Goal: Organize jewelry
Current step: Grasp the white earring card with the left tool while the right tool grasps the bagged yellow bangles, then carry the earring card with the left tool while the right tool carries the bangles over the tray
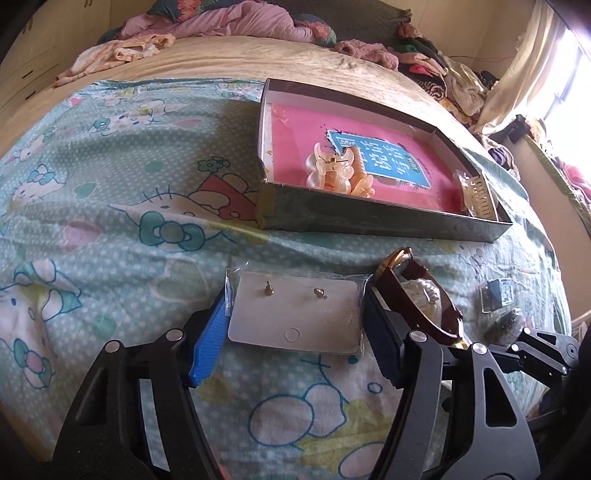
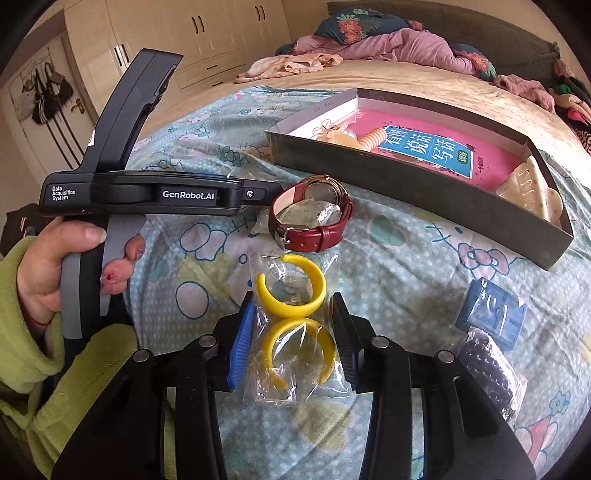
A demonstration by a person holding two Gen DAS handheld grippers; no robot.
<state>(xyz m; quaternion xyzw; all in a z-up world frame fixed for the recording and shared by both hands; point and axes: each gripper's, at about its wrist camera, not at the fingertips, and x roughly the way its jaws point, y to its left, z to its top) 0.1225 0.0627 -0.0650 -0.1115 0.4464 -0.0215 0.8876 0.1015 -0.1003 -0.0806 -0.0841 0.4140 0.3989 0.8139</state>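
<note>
— What did your left gripper [image 1: 295, 328] have?

— Your jaws stood apart on either side of a bagged card [image 1: 295, 314] carrying two small stud earrings, flat on the sheet [image 1: 110, 229]; I couldn't tell whether the pads touched it. The red-strapped watch [image 1: 413, 291] lay just beside the right finger.

— And your right gripper [image 2: 293, 347]?

— Spread too, straddling a clear bag [image 2: 295, 332] with two yellow hoop earrings. It pinched nothing.

— What did you count?

— One watch, two dark packets [image 2: 491, 314] at the right, and three hair claws [image 1: 340, 173] in the box [image 1: 369, 221], lying on a pink book.

— The room?

— A bed with a cartoon-cat sheet, clothes [image 1: 221, 22] heaped at the head, pale wardrobes [image 2: 207, 33], and bags on a door.
</note>
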